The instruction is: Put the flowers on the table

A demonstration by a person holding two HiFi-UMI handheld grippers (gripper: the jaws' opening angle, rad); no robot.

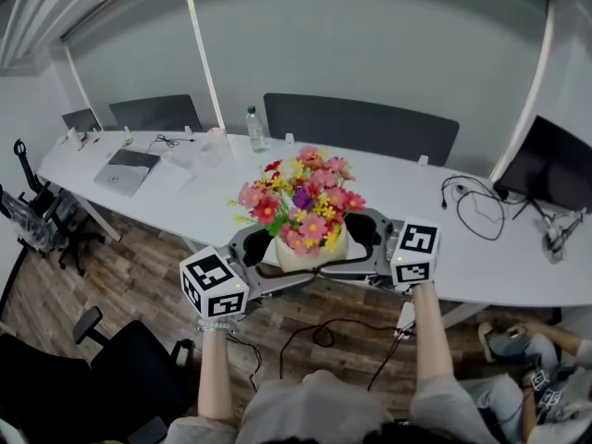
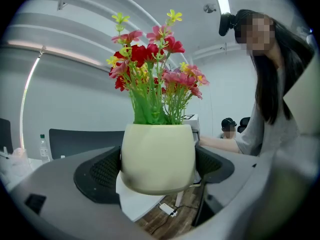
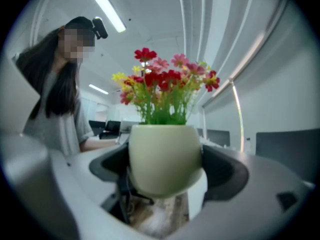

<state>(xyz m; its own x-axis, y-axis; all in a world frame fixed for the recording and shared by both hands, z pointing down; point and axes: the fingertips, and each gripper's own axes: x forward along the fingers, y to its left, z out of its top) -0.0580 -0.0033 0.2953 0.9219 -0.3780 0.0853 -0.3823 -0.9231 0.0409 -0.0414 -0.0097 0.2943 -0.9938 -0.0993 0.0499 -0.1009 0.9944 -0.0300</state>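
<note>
Flowers [image 1: 303, 197] in cream pot [image 1: 312, 251] sit between jaws of left gripper [image 2: 157, 166] and right gripper [image 3: 165, 166], both clamping it.

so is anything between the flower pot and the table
Nothing visible does. The flower pot, clamped by left gripper and right gripper, hangs at the white table's near edge; the stretch beyond is bare, water bottle farther back.

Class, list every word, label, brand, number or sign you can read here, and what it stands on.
No text can be read.
On the water bottle, any label is too small to read.
The left marker cube and right marker cube show black-and-white square patterns, no writing.
The pot is plain.
</note>
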